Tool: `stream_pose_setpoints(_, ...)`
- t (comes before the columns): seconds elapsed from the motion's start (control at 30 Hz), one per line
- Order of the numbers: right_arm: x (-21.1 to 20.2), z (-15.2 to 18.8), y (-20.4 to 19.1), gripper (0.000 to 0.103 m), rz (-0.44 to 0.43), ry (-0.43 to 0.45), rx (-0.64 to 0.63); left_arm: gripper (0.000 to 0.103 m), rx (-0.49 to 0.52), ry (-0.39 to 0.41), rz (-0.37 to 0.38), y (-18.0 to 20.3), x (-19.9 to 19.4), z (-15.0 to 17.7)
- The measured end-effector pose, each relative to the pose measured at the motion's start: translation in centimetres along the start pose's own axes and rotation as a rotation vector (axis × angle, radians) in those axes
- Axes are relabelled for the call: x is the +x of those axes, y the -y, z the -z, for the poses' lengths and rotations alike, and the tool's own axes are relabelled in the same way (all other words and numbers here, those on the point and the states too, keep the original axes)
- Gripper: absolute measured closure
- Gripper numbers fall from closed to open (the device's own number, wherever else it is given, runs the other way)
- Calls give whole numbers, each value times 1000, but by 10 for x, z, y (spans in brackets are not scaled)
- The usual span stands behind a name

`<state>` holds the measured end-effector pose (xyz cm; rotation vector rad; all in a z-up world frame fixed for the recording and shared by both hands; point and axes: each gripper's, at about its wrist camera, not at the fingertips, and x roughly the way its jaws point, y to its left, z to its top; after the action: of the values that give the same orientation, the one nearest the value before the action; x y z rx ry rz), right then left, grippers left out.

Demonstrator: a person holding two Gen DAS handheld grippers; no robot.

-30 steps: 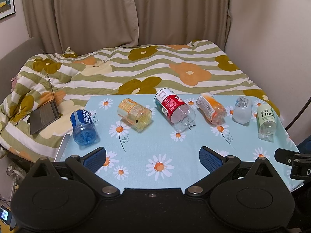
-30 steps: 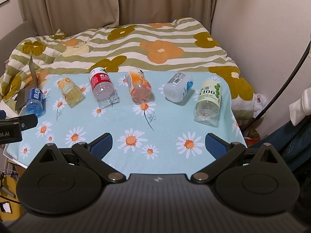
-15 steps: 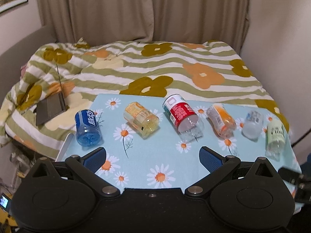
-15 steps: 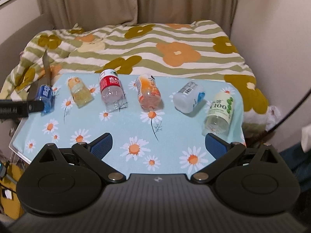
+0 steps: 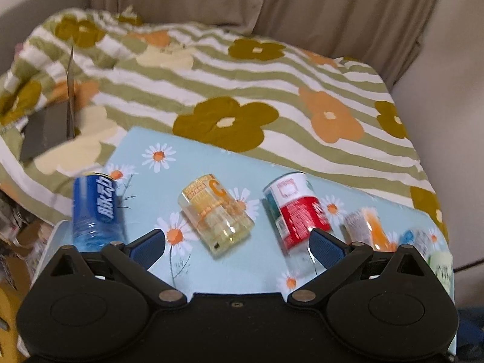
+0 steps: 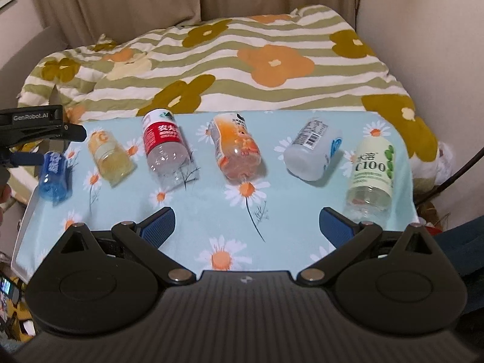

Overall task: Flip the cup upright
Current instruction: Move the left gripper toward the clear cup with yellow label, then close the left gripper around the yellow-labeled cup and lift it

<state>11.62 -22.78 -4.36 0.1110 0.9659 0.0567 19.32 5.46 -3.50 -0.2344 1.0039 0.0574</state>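
Several cut-bottle cups lie on their sides in a row on a daisy-print table [image 6: 211, 220]. From the left: blue [image 5: 95, 208] [image 6: 53, 174], yellow [image 5: 216, 214] [image 6: 109, 157], red-labelled [image 5: 295, 211] [image 6: 165, 148], orange [image 6: 237, 148] [image 5: 369, 227], white [image 6: 314, 152], green-white "C100" [image 6: 372, 172]. My left gripper [image 5: 237, 243] is open and empty, low over the table's front left, with the yellow cup just ahead between its fingers. It also shows at the left edge of the right wrist view [image 6: 36, 127]. My right gripper [image 6: 246, 225] is open and empty over the front middle.
A bed with a striped flowered quilt [image 6: 242, 60] lies behind the table. A grey laptop [image 5: 48, 130] rests on the quilt at the left. Curtains [image 5: 302, 6] hang at the back. A wall [image 6: 438, 45] and a black cable [image 6: 453, 172] are on the right.
My left gripper has moved forward and down toward the left cups, so they look larger. My right gripper has moved closer to the table. Both stay open; no cup has moved.
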Motion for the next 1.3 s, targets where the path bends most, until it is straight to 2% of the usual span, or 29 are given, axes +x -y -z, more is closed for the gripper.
stream_pose_setpoints(0.17,27,-12,-8,0,23,-43,41,2,-67,-81,21,-16,44,-23)
stream_pose_setpoints(0.27,42,-15,-11,0,41,-74,51,8,-103,-127,24,-26,67,-32)
stream_pose_setpoints(0.53,69,-24,-13,0,67,-125,86,15,-158,-222,37,-36,107,-37)
stream_pose_setpoints(0.63,75,-26,-15,0,69,-138,91,21,-168,-252,38,-36,115,-37)
stream_pose_setpoints(0.67,77,-27,-16,0,68,-141,93,27,-170,-261,40,-37,117,-36)
stream_pose_setpoints(0.7,78,-27,-16,0,68,-143,94,28,-170,-269,43,-37,118,-36)
stream_pose_setpoints(1.03,78,-29,-14,0,57,-134,98,30,-127,-263,52,-35,111,-34)
stream_pose_setpoints(1.3,60,-23,-8,0,33,-97,102,30,-26,-212,53,-18,80,-28)
